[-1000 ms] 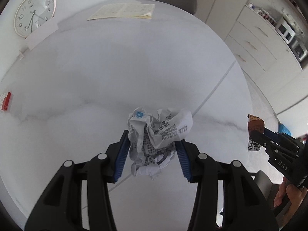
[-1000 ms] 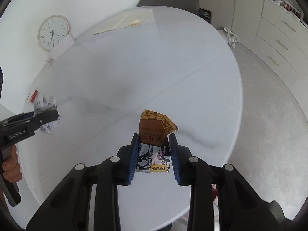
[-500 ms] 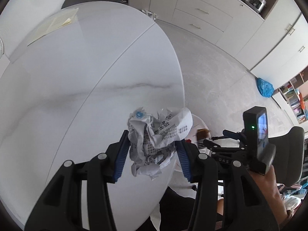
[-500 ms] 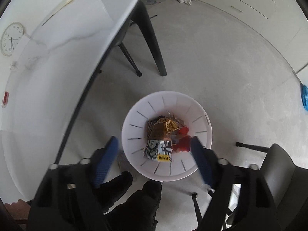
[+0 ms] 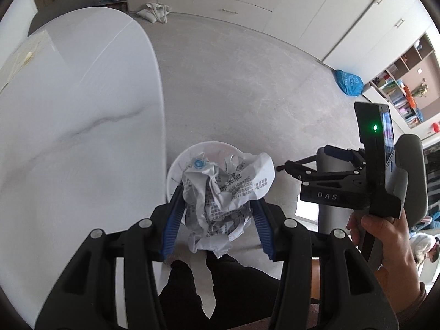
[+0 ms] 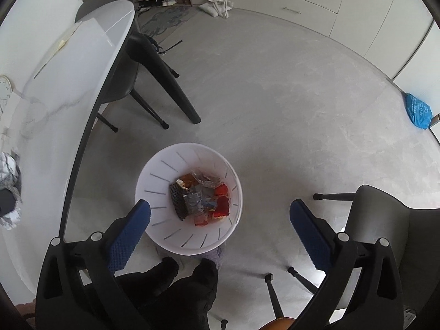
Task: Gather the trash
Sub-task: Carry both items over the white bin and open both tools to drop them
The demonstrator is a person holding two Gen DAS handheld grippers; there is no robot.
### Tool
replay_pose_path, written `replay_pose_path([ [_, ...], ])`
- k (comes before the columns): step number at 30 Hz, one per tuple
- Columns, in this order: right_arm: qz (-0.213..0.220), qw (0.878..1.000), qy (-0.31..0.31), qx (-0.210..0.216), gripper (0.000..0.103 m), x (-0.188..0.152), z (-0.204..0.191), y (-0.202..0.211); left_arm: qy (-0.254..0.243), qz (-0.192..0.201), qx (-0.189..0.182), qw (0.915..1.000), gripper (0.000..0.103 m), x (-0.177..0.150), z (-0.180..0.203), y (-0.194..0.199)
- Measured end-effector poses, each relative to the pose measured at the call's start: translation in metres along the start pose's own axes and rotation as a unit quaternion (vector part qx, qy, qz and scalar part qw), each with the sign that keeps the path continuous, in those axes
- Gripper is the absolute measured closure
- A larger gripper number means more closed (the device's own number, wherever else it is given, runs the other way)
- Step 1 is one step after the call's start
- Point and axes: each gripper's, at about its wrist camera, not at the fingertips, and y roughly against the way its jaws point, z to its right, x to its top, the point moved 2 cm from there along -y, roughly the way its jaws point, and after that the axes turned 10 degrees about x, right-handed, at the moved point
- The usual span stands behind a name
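Grippers over bin

Bin (image 6: 189, 203), white, on floor at frame centre, wrappers (image 6: 202, 199) inside. Right gripper (image 6: 220, 214) points steeply down over it, jaws opening, nothing btwn. Left gripper (image 5: 217, 214) also tilted down, clamped on crumpled paper (image 5: 222, 192) above the bin, lower centre.

Black gripper (image 6: 220, 214) arms, silver screws, blue ribbed pads. "DAS" printed white on the right gripper (image 5: 299, 165). Black trousers below.

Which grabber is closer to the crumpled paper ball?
The left. The left gripper is squeezing the crumpled paper ball between its blue pads over the white bin. The right gripper is off to the side, jaws opening, empty.
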Motion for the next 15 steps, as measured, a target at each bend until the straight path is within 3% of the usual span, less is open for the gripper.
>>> replay_pose_path([
  [4,0.013,1.0,-0.011,-0.006,0.002,-0.001,0.016,0.012,-0.019,-0.012,-0.019,0.9996,0.043,0.001,0.021,-0.01],
  [6,0.016,1.0,-0.017,-0.007,0.003,-0.001,0.021,0.014,-0.023,-0.01,-0.013,0.9996,0.023,0.001,0.028,-0.009],
  [8,0.016,1.0,-0.021,-0.004,0.003,-0.001,0.023,0.015,-0.026,-0.004,-0.007,0.9996,0.014,-0.001,0.032,-0.006],
  [15,0.012,1.0,-0.016,0.0,0.003,-0.001,0.021,0.013,-0.02,-0.002,0.008,0.9998,0.009,-0.004,0.027,0.001],
])
